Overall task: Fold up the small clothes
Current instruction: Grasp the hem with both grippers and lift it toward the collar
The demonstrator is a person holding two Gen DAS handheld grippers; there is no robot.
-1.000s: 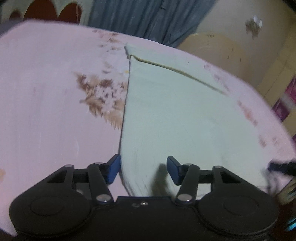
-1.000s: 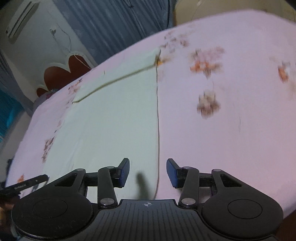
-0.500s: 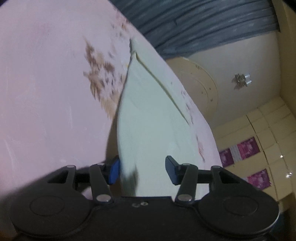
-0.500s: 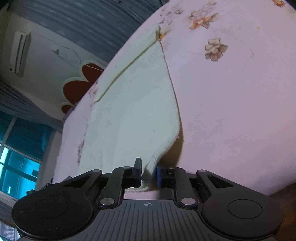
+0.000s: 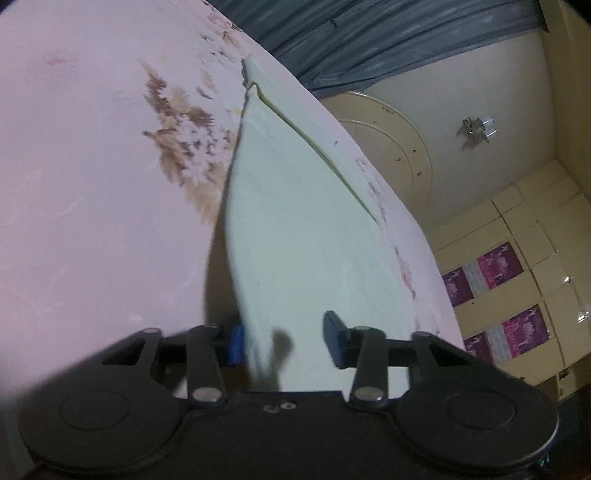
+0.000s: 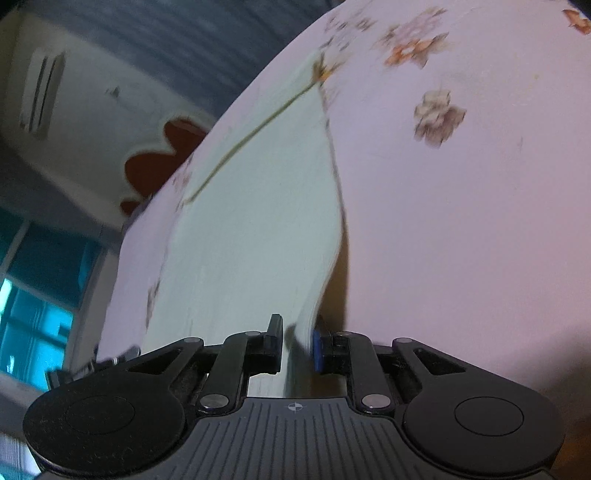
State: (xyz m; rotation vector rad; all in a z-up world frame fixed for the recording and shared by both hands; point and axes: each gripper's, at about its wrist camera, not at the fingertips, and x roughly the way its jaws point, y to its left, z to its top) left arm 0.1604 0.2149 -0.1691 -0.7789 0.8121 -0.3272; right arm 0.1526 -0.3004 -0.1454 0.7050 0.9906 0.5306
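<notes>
Between right fingers (image 6: pixel 319 350): pale cloth (image 6: pixel 258 229) corner (lifted off sheet (image 6: pixel 461 221)).

**Two low wrist views meeting over one cloth**

Each fisheye camera sits just behind its own fingers, close above the pink floral bedspread (image 5: pixel 92 206), tilted downward and rolled. The left view faces a cream wall with cupboards (image 5: pixel 524 229); the right view faces a window (image 6: pixel 33 295). Both share the pale green cloth (image 5: pixel 295 236) and the grey-blue curtain (image 5: pixel 369 33).

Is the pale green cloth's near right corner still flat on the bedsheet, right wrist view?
No: the cloth curls up off the bedsheet, its corner between the right claw.
</notes>
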